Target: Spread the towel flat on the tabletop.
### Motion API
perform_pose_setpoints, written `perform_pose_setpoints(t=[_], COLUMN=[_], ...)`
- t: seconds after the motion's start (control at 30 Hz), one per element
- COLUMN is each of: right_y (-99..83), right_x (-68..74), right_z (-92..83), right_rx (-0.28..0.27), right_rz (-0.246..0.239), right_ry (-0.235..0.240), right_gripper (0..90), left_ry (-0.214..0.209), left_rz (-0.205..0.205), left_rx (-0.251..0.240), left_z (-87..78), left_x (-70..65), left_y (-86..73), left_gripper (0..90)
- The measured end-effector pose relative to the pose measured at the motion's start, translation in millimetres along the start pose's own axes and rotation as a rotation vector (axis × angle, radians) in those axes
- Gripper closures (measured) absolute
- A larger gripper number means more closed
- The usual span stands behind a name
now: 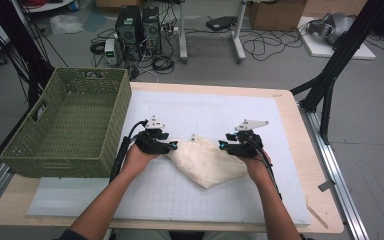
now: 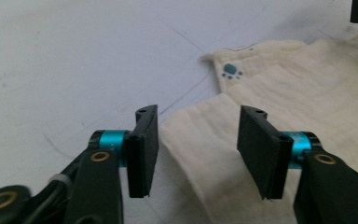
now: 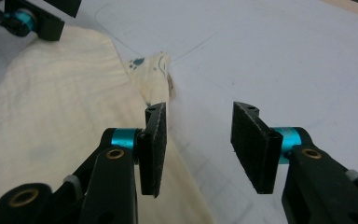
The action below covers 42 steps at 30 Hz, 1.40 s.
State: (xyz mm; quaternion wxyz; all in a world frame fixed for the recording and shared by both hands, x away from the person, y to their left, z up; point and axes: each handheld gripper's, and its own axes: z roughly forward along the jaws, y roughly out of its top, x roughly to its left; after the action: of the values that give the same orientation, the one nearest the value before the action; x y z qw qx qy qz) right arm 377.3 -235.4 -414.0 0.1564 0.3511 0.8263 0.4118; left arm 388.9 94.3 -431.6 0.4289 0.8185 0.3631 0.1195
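Cream muslin cloth (image 1: 206, 162) folded into a rough triangle at the middle of the white gridded mat (image 1: 190, 200), one point aimed toward six o'clock, long edge running from nine to three o'clock between the two hands. Small upturned corner with a teal paw print (image 2: 230, 70) at twelve o'clock of the cloth.

Left gripper (image 1: 172, 146) at nine o'clock of the cloth, jaws pointing toward three o'clock, just at the cloth's left tip. In the left gripper view: jaws well apart, nothing pinched, pads (image 2: 145, 149) clear of the fabric, cloth edge lying on the mat below and beyond the gap, spreading toward two o'clock.

Right gripper (image 1: 222, 146) at three o'clock of the cloth, jaws pointing toward nine o'clock, above the cloth's right end. In the right gripper view: jaws moderately wide, empty, bare mat showing in the gap; cloth edge passing beneath the left-hand pad (image 3: 154, 147), whether touching it cannot be told. Fabric spreading toward ten o'clock there, paw-print corner at twelve o'clock of that pad, the other gripper at the far upper left.

Green woven basket (image 1: 70, 122) at nine o'clock on the wooden table (image 1: 307, 150), well apart from the cloth, partly resting on the mat's left edge. Forearms entering from six o'clock. Computer towers (image 1: 139, 27) and loose cables on the floor at twelve o'clock.
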Motion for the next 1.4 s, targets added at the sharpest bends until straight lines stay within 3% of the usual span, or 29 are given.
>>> perform_pose_setpoints(t=[0.1,0.17,0.23,0.37,0.47,0.5,0.57,0.63,0.77,0.87,0.97,1.07,1.13,1.2,1.27,1.4], right_y=[8.2,13.0,16.8,18.4,15.4,16.2,17.0,18.9,22.4,22.9,22.0,19.6,19.3,19.0,18.6,18.5], right_x=[-3.9,-4.0,-2.0,3.5,8.0,9.5,10.0,13.4,12.3,3.9,-9.1,-20.8,-22.6,-19.3,-16.7,-19.2], right_z=[16.9,27.8,40.3,56.3,67.4,67.5,65.9,63.6,57.2,48.3,35.8,26.3,24.5,29.7,33.3,20.6], right_rx=[0.035,0.03,0.057,0.089,0.137,0.136,0.146,0.146,0.129,0.111,0.089,0.072,0.073,0.094,0.105,0.032], right_rz=[0.017,0.022,0.019,0.014,0.009,0.0,-0.012,-0.045,-0.072,-0.051,-0.018,0.031,0.031,0.028,0.026,0.075], right_ry=[0.035,0.068,0.092,0.122,0.144,0.127,0.144,0.107,0.001,-0.087,-0.209,-0.279,-0.314,-0.319,-0.336,-0.272], right_gripper=[56.8,56.8,55.2,54.4,55.6,60.1,76.7,85.7,86.9,86.9,86.9,86.9,86.7,82.2,68.5,58.5], left_ry=[-0.017,-0.036,-0.05,-0.065,-0.055,-0.055,-0.051,-0.052,-0.057,-0.063,-0.075,-0.095,-0.102,-0.091,-0.08,-0.056], left_rz=[-0.024,-0.027,-0.008,0.059,0.077,0.085,0.084,0.088,0.105,0.129,0.152,0.17,0.186,0.212,0.218,0.179], left_rx=[0.052,0.066,0.065,0.074,0.062,0.063,0.054,0.042,0.006,-0.022,-0.041,-0.069,-0.074,-0.048,-0.035,-0.046], left_z=[6.8,9.8,10.8,11.6,10.8,9.9,7.7,3.9,-5.9,-14.6,-21.1,-25.6,-26.0,-24.6,-25.0,-31.4], left_x=[2.9,2.4,0.2,-6.1,-9.2,-9.1,-8.7,-8.8,-11.7,-14.4,-17.8,-23.1,-28.0,-31.4,-30.3,-20.3], left_y=[-4.2,-6.0,-6.5,-7.6,-9.8,-10.0,-10.5,-10.0,-7.3,-5.2,-5.4,-7.6,-9.1,-11.6,-16.4,-26.7], left_gripper=[42.7,43.3,51.4,77.7,84.3,84.9,85.4,85.6,85.8,85.8,85.8,85.7,85.7,85.7,85.6,85.5])
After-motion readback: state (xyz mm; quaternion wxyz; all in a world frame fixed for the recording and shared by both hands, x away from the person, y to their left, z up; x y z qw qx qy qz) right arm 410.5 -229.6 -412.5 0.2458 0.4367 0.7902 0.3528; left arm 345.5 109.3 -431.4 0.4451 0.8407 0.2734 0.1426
